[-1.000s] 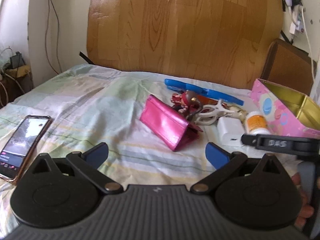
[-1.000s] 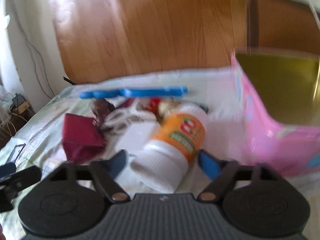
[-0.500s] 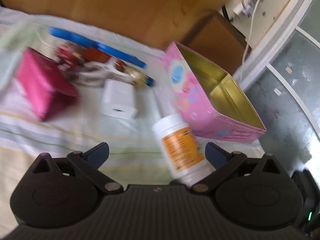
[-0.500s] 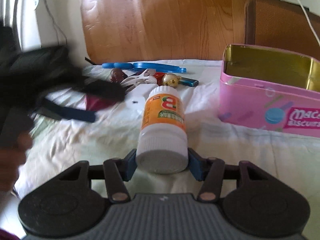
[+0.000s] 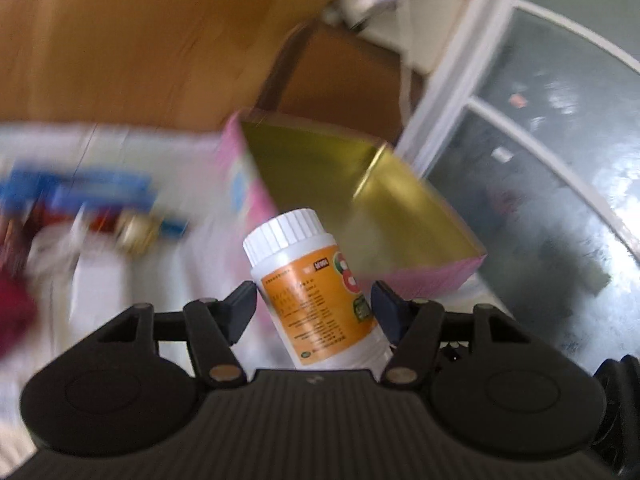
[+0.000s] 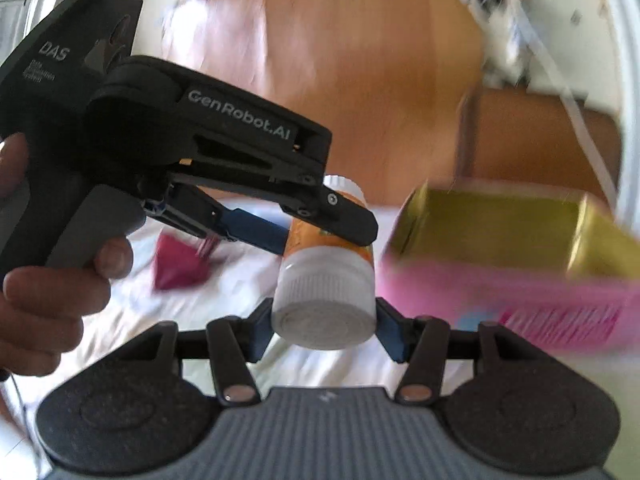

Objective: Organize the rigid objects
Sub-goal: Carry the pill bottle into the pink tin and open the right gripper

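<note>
A white pill bottle with an orange label (image 5: 308, 280) is held in the air by both grippers. My left gripper (image 5: 314, 304) is shut on its body, cap pointing away. My right gripper (image 6: 324, 330) is shut on the bottle's (image 6: 326, 280) white base end. The left gripper (image 6: 320, 220) shows in the right wrist view, clamping the bottle's middle from the left. The open pink biscuit tin (image 5: 360, 184) with a gold inside stands just behind and right of the bottle; it also shows in the right wrist view (image 6: 520, 248).
On the bed sheet at the left lie a blue tool (image 5: 80, 190), a gold ball (image 5: 136, 232), a white charger (image 5: 96, 280) and a magenta wallet (image 6: 178, 260). A wooden headboard (image 5: 140, 40) stands behind. A brown chair (image 6: 540, 132) is behind the tin.
The right gripper picked up the bottle and lifted it. The left gripper swung right and closed on the same bottle. Both now hold it near the tin.
</note>
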{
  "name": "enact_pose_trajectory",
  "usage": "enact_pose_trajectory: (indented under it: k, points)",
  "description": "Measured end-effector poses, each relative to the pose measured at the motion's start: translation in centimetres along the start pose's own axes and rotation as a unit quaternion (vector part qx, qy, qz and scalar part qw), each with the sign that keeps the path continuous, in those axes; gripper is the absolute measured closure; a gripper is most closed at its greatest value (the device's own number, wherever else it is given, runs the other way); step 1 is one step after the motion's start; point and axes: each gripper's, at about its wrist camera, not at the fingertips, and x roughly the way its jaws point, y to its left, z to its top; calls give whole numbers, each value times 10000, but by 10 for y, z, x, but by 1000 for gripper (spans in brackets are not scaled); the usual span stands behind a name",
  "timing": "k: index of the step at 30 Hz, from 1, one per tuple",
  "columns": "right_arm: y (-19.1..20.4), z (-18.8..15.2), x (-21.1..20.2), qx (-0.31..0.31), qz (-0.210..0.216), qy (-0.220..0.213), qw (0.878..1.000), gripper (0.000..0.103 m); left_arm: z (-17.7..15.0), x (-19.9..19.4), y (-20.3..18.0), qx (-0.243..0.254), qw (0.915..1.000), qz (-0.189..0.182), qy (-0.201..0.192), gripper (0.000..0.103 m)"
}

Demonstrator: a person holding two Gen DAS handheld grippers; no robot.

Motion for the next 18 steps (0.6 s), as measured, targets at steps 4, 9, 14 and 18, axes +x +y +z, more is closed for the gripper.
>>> enact_pose_trajectory:
  k: [4, 9, 14, 18]
  points:
    - [-37, 18, 3, 115, -518, -365, 9979, 51, 32, 33, -27, 328, 9988, -345, -109, 39]
    - [-87, 27, 21, 363, -1048, -219, 9936, 51, 52, 92, -39, 398, 9977, -540, 53, 39]
    - [-117, 23, 36, 435, -1450, 23, 9885, 51, 52, 133, -57, 358, 9976, -546, 248, 39]
    - [-128, 16, 44, 451, -1800, 82, 9826, 43, 50, 147, -68, 473, 9980, -286, 298, 39]
